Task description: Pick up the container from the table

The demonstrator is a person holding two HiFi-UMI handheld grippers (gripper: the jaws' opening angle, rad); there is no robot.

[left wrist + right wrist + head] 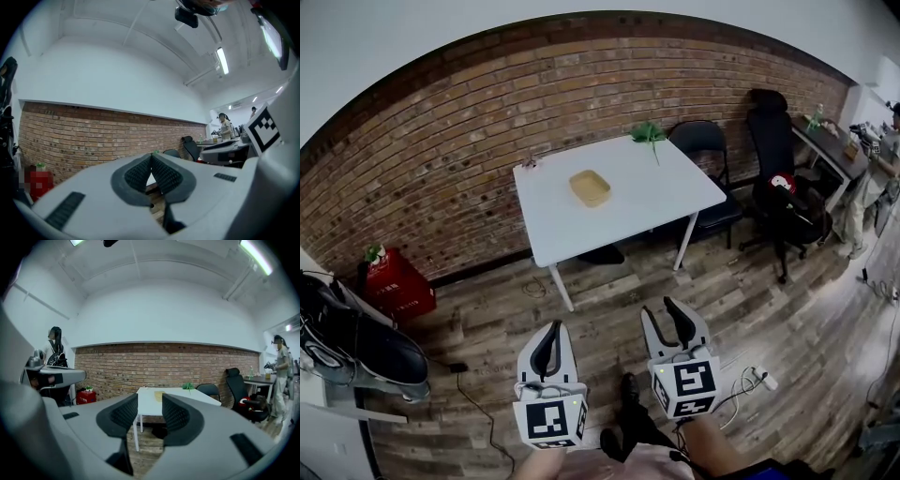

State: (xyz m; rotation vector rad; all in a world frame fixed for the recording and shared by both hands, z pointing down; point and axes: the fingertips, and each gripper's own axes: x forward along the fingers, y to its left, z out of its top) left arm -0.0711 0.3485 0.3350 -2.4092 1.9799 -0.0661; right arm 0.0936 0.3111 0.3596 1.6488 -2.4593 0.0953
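While both grippers hang over the wooden floor (609,309) near the person's feet, the container (590,187), a shallow tan tray, lies well apart from them on the white table (656,202), roughly in the middle of the top. The left gripper (549,330) has its jaws pressed together at the tips with nothing in them. The right gripper (663,311) holds its jaws apart, and in its own view only the distant table and container show through the gap. Between the grippers and the table lies the plank floor, with a white cable and plug (757,380) off to the right. A green plant (649,132) sits at the table's far corner, and a black folding chair (705,150) stands just beside that edge. A tall office chair (773,141) stands further right. A red crate (396,286) rests against the brick wall (441,159) at the left.
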